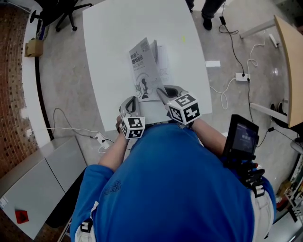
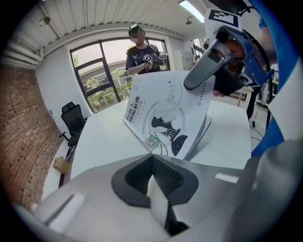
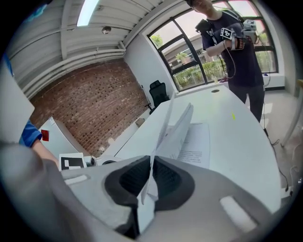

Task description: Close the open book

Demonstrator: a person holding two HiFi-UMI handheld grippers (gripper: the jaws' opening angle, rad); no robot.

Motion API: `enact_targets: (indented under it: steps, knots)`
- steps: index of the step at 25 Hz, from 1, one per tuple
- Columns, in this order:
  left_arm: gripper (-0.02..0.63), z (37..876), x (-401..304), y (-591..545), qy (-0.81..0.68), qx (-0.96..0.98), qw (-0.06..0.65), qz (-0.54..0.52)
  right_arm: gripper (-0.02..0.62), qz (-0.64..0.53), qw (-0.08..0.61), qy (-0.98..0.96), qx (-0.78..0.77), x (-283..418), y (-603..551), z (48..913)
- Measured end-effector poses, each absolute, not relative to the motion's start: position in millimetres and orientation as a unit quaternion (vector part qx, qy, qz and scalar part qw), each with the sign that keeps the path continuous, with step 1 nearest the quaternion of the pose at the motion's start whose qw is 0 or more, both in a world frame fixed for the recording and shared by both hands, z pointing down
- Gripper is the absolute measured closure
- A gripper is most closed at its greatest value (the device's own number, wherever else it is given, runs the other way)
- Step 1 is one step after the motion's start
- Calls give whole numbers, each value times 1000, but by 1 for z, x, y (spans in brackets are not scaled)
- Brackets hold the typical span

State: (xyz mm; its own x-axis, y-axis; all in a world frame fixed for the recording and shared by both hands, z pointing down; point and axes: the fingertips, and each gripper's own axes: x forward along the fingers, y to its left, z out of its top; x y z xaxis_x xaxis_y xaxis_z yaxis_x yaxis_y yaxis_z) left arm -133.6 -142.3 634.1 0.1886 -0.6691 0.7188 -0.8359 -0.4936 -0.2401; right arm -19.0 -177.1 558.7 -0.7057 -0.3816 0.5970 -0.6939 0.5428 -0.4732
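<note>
A grey-covered book (image 1: 143,66) lies open on the white table (image 1: 113,52). Its cover and some leaves (image 2: 165,118) stand tilted up off the flat printed page (image 3: 196,142). My right gripper (image 1: 161,92) is shut on the near lower edge of that raised cover, whose thin sheet (image 3: 173,127) runs straight between the jaws. In the left gripper view the right gripper (image 2: 199,78) shows clamped on the cover's right edge. My left gripper (image 1: 130,105) hovers at the table's near edge, just left of the book and apart from it, shut with nothing in it.
A person (image 3: 232,42) stands beyond the table's far end. An office chair (image 1: 61,12) is at the far left by a brick wall (image 1: 12,71). Cables and a power strip (image 1: 241,77) lie on the floor to the right, near another desk (image 1: 289,61).
</note>
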Motion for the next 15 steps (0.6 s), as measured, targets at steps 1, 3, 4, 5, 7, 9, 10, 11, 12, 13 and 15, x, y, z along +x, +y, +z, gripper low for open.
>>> enact_targets:
  steps: [1,3,4,5,7,9,10,11,12,13,15]
  knots:
    - [600,631,-137,-137,-499,761,104,402,574,355,217,-854,313,-23,-173,555]
    - [599,626,-145,-133,-516,752,105,397,574,346,217,-861,303,-31,-172,550]
    - [599,624,-149,-133,-525,746,106,396,574,343,217,-865,296,-35,-174,548]
    - [599,622,-153,-133,-534,739,109,395,574,340,217,-868,290,-38,-176,547]
    - [600,618,-161,-131,-552,727,114,393,574,338,216,-872,280,-45,-177,543]
    - [598,613,-167,-126,-566,718,116,388,575,335,212,-877,271,-51,-174,539]
    - [598,611,-168,-124,-573,714,115,385,575,332,210,-880,266,-53,-173,537]
    - [600,609,-170,-122,-579,711,114,383,575,327,210,-884,261,-55,-172,534]
    - [600,608,-172,-121,-583,708,113,381,575,322,209,-887,256,-58,-172,532]
    - [599,606,-175,-120,-586,707,112,380,575,318,208,-890,252,-62,-172,529]
    - [599,605,-181,-119,-588,705,113,380,577,311,209,-894,246,-71,-170,524]
